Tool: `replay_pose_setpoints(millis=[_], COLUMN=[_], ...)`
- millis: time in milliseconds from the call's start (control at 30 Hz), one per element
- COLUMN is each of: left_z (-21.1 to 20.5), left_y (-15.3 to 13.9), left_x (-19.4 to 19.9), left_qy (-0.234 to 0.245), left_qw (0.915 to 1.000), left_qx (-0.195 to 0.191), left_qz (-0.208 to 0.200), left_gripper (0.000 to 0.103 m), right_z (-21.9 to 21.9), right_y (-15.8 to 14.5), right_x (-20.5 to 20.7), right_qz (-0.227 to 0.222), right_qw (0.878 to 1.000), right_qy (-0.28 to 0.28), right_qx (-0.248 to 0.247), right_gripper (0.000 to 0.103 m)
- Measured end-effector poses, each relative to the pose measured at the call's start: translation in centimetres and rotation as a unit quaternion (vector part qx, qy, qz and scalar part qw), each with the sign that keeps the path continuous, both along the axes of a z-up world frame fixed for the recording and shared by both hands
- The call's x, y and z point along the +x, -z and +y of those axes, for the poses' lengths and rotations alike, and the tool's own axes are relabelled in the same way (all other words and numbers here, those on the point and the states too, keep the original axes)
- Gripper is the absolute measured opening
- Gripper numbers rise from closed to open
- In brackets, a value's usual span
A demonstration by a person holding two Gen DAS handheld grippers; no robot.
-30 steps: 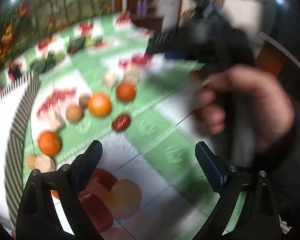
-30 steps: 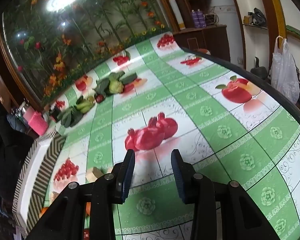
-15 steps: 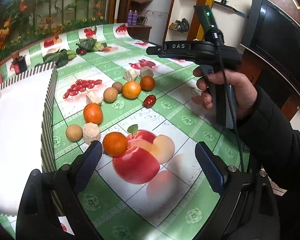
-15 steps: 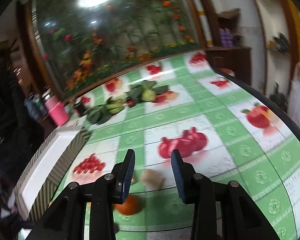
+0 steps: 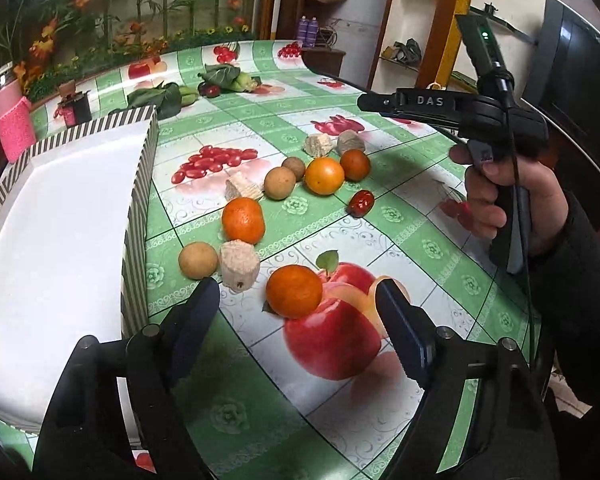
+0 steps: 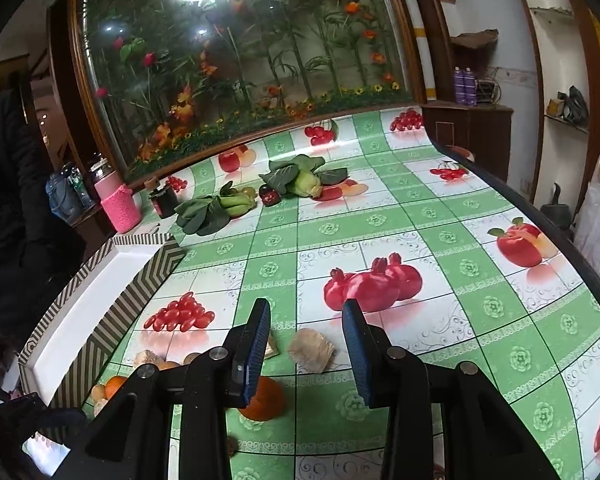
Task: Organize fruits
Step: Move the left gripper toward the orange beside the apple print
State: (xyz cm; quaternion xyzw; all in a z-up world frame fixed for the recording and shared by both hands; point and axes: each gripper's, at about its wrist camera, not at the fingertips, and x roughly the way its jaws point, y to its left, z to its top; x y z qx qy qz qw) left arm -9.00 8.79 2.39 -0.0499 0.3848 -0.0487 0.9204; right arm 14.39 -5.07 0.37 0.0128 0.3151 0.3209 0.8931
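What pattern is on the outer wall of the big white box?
Diagonal dark-and-white stripes on the white box's wall, clearest in the left wrist view.

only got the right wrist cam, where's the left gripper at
observer: The left gripper hovers low over the table, jaws closing, with an orange framed between them, not touched.
operator: anything in the box yet
observer: No fruit shows in the part of the striped box that the left wrist view takes in.
operator: any red fruit out there
observer: One small red fruit lies on the cluster's right edge, apart from the rest.
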Motion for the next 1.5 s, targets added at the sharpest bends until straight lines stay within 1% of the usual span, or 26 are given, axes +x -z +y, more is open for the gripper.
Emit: replay_pose_setpoints(millis=[100,233,367,567,767,867,1100,1267,1500], left_z=[-0.1,0.6,0.5,0.2,0.5,0.5,-0.4,-0.4,-0.6], left_y=[-0.2,0.0,-0.3,-0.7,-0.6,-0.4,-0.6,-0.5,-0.8], left_x=[0.0,0.1,-0.4,-0.7,-0.7,-0.5,-0.8,-0.7,-1.0], left_qy=[0.003,-0.012,-0.013,-0.006,-0.007,-0.005,0.001,0.003,0.006], left_qw=[1.0000,0.9998,0.9998,0.9998,0.9996,0.9995,0.9999,1.0000,0.9999], left_qx=[-0.005,-0.015,-0.013,-0.013,-0.025,-0.030,-0.007,-0.004,0.002], left_qz=[0.003,0.007,-0.006,-0.017,-0.013,-0.005,-0.009,-0.005,-0.012], left_gripper=[0.081,0.081,0.081,0.081,0.081,0.081,0.081,0.081,0.081], right_z=[-0.2,0.0,0.1,0.0,0.1,0.1,0.1,0.2,0.2], right_y=[-0.1,-0.2,-0.2,0.2,0.2,0.3,0.3,0.4,0.3], right_x=[0.1,-0.1,-0.3,0.0,-0.1,-0.1,-0.1,0.0,0.0], right_qz=[-0.001,-0.003,-0.009,-0.002,-0.002,-0.001,-0.003,-0.003,-0.006], right_qw=[1.000,1.000,1.000,1.000,1.000,1.000,1.000,1.000,1.000], right_qy=[0.007,0.005,0.009,0.021,0.021,0.020,0.022,0.024,0.020], right_qx=[0.000,-0.001,-0.002,-0.009,-0.011,-0.011,-0.010,-0.011,-0.015], right_gripper=[0.036,0.036,0.036,0.036,0.036,0.036,0.036,0.036,0.036])
